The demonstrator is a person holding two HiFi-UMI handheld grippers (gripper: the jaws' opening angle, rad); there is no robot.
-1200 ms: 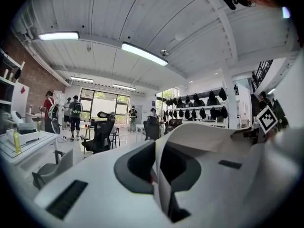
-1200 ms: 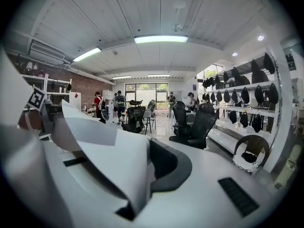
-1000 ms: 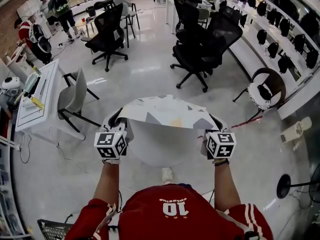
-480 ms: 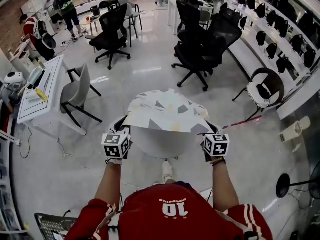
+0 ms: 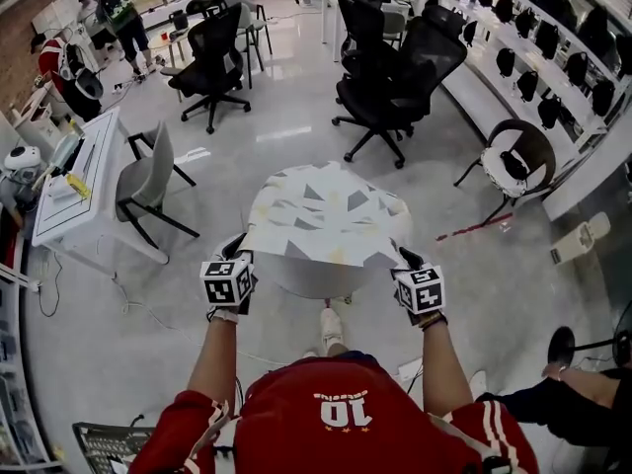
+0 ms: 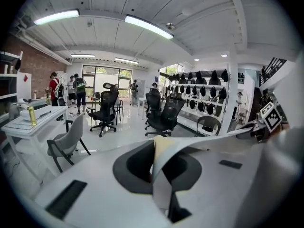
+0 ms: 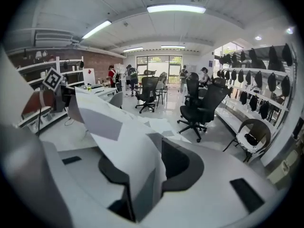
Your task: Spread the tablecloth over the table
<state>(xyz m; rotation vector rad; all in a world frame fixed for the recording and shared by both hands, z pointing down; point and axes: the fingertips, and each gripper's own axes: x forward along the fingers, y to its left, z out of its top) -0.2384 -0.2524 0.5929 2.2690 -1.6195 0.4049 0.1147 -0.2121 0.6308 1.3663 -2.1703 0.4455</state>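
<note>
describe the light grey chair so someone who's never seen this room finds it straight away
Start at the round table under the patterned tablecloth mid-floor, then look left to the long white desk. The chair stands between that desk and the table. It alone has a light grey shell on thin fixed black legs; the black office chairs beyond have wheeled bases.

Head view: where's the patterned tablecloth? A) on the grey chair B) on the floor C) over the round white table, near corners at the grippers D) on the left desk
C: the tablecloth covers the round table; the left gripper pinches one near corner, and the right gripper is opening its jaws with the other corner between them.
</note>
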